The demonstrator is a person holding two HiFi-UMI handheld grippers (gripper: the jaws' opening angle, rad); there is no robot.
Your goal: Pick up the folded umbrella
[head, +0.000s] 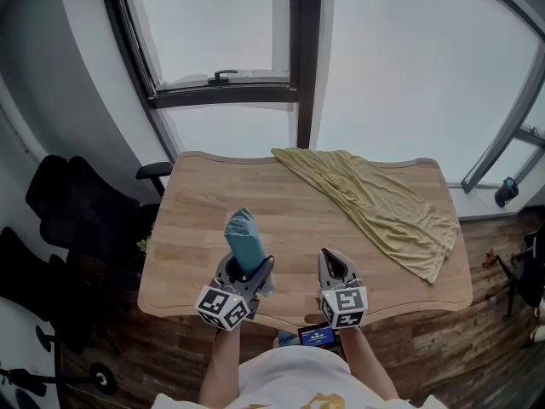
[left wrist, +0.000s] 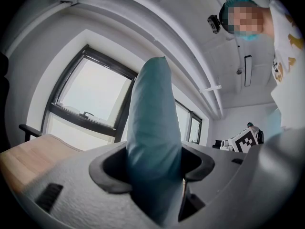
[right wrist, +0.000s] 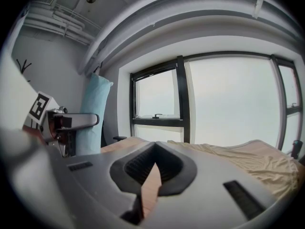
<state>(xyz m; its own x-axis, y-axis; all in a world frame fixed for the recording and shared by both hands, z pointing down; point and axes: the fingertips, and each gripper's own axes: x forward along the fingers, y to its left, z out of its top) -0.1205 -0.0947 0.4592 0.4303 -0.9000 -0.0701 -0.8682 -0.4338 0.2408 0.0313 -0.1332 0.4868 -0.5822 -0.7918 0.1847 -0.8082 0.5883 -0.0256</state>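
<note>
The folded umbrella (head: 243, 239) is teal and stands upright above the wooden table (head: 281, 220), held up off it near the front edge. My left gripper (head: 249, 273) is shut on its lower part; in the left gripper view the umbrella (left wrist: 151, 142) fills the gap between the jaws and rises toward the ceiling. My right gripper (head: 335, 267) hovers beside it to the right, jaws closed together with nothing between them (right wrist: 153, 171). In the right gripper view the umbrella (right wrist: 94, 113) and the left gripper (right wrist: 66, 123) show at the left.
A yellowish cloth (head: 383, 203) lies spread over the table's back and right side. A black office chair (head: 77, 211) stands at the left of the table. Large windows (head: 341, 49) run behind it. A phone (head: 317, 336) shows near the person's body.
</note>
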